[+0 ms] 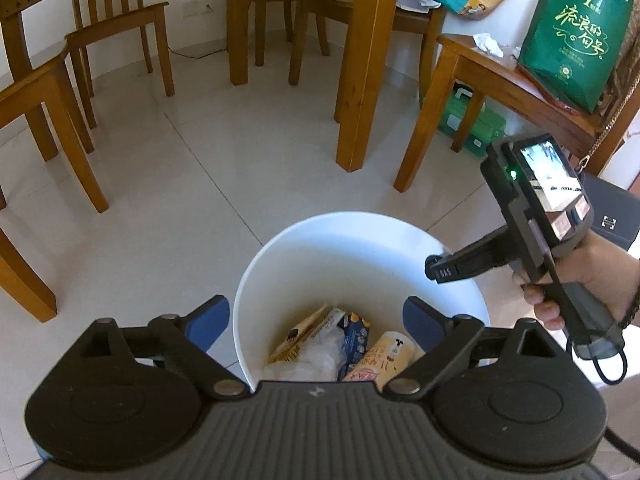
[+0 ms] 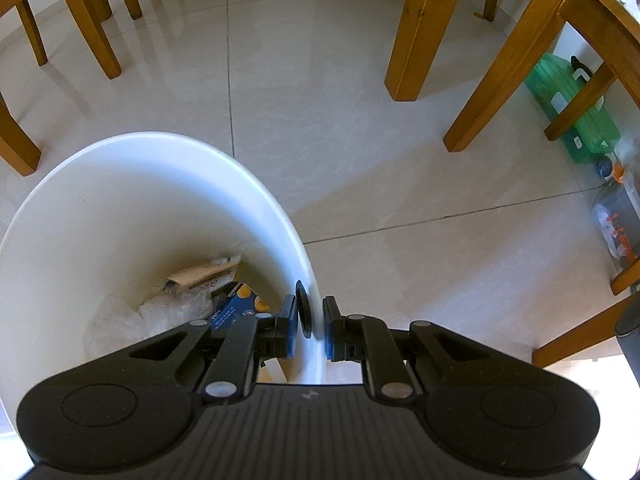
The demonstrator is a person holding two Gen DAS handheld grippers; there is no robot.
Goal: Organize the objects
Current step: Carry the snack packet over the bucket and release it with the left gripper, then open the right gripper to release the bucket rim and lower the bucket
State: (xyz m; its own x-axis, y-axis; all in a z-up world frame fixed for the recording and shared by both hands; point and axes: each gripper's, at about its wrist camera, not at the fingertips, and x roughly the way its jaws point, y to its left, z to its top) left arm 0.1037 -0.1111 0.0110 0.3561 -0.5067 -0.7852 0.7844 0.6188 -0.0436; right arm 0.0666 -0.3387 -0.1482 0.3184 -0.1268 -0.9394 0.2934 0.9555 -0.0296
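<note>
A white round bin [image 1: 352,248] stands on the tiled floor and holds trash: a tan carton [image 1: 304,332], a blue packet [image 1: 356,340], a pale yellow cup [image 1: 384,356] and clear plastic wrap [image 1: 316,356]. My left gripper [image 1: 316,324] is open and empty, its blue pads spread wide just above the bin's near rim. My right gripper [image 2: 311,328] is shut on the bin's right rim [image 2: 316,320], one finger inside and one outside. The right gripper also shows in the left wrist view [image 1: 440,270] at the bin's right edge. The bin's contents also show in the right wrist view [image 2: 200,292].
Wooden chair and table legs [image 1: 360,80] stand around the bin at the back and sides. A green bag [image 1: 576,32] sits on a chair at the right. A green plastic case [image 2: 572,108] lies under a chair. A clear container [image 2: 618,220] is at the far right.
</note>
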